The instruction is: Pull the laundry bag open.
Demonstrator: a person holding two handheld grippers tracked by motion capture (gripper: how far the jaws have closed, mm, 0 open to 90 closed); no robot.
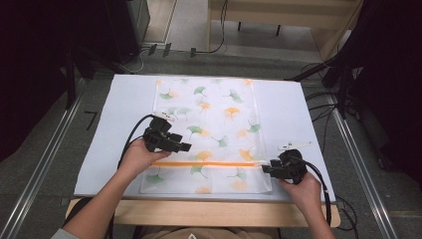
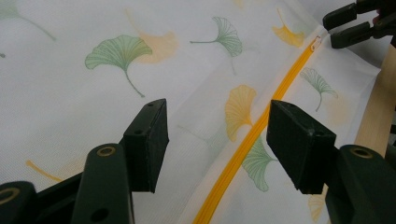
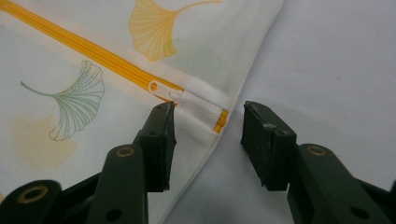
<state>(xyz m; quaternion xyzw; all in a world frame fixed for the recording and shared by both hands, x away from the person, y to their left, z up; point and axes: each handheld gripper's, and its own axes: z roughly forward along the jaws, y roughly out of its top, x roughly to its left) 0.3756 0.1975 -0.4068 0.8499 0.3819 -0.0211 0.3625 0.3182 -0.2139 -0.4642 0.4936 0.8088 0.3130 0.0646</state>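
Observation:
A white mesh bag [image 1: 209,129] printed with green and orange ginkgo leaves lies flat on the table. An orange zipper [image 1: 206,164] runs across it near the front edge. The zipper [image 2: 243,149] looks closed, and its white pull tab [image 3: 161,88] sits at the bag's right end. My left gripper [image 1: 188,147] hovers open over the bag, left of centre, above the zipper line; in its own view the gripper [image 2: 217,140] has nothing between the jaws. My right gripper [image 1: 263,169] is open at the bag's right edge, the gripper [image 3: 208,128] just short of the pull tab.
The bag rests on a white sheet [image 1: 124,114] covering a wooden table [image 1: 209,213]. Bare sheet [image 3: 336,65] lies right of the bag. Cables [image 1: 326,191] trail from both grippers. Dark stands and floor rails flank the table.

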